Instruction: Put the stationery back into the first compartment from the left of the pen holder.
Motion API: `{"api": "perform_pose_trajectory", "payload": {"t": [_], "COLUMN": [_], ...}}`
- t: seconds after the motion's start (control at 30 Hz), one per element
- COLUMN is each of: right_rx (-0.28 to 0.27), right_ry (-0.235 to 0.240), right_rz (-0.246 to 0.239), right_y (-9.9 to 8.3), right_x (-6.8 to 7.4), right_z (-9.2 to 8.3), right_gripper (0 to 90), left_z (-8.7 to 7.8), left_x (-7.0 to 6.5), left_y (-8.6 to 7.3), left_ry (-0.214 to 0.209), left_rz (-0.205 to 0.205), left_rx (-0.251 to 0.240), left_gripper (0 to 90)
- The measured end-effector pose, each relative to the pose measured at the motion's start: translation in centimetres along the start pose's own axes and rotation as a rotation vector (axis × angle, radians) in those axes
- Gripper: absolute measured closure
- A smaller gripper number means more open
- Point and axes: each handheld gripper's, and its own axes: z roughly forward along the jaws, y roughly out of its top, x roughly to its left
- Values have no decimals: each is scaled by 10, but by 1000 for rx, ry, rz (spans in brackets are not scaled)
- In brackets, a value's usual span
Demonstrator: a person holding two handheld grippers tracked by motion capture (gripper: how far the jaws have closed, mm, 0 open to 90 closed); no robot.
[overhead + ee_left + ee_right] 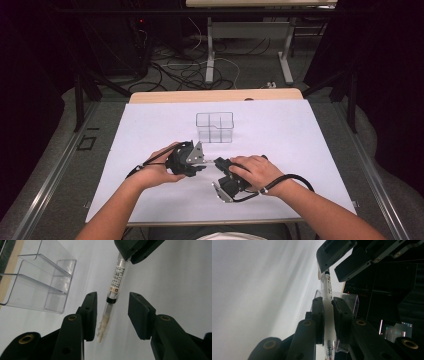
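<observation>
White surface [150, 135] under both hands; its near edge runs just behind the wrists, its far edge meets a strip of wood. Bare sheet lies to the left, to the right and between the hands and the far edge, so there is open room on every side.

Right tool [328, 312]: clenched on a pen [328, 315], the pads pressing its pale barrel from both sides. The pen runs along the jaws and sticks out past the tips toward the other tool. In the high view the right tool [220, 167] lies low over the surface, hand on top of it, cable looping off to the right.

Left tool [112, 308]: jaws apart, straddling the pen's [112, 290] free end. No earlier look to compare. The left pad stands just beside the clear barrel; the right pad stands apart from it with white sheet showing between. I can't tell whether the left pad touches. In the high view the left tool [200, 159] points right, tip to tip with the right one.

The pen is off the surface, held level between the two tools near the middle of the sheet.

Clear box [215, 127] with compartments stands beyond the tools, apart from both. Past the surface: table legs and loose cables on the floor.
</observation>
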Motion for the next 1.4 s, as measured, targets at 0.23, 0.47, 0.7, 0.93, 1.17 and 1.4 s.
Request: {"api": "perform_pose_trajectory", "payload": {"t": [0.23,0.47,0.7,0.93,1.17,1.4], "right_rx": [-25,-25,-19,-22,-24,-33], "right_ry": [-14,-19,-11,-18,-43,-55], "right_rz": [-15,-26,-14,39,57,117], "right_y": [5,5,6,3,1,-7], "right_x": [0,-1,1,0,-6,-4], "right_z": [0,1,1,2,-3,-6], "right_gripper": [803,803,801,766,669,542], "left_z": [2,3,4,5,8,5], "left_x": [0,0,-2,-2,6,19], "left_y": [8,13,14,14,10,5], "left_ry": [-10,-23,-16,-8,-2,27], "left_rz": [50,69,122,128,78,-47], "left_rx": [34,58,78,70,92,40], "left_gripper": [643,742,778,792,792,791]}}
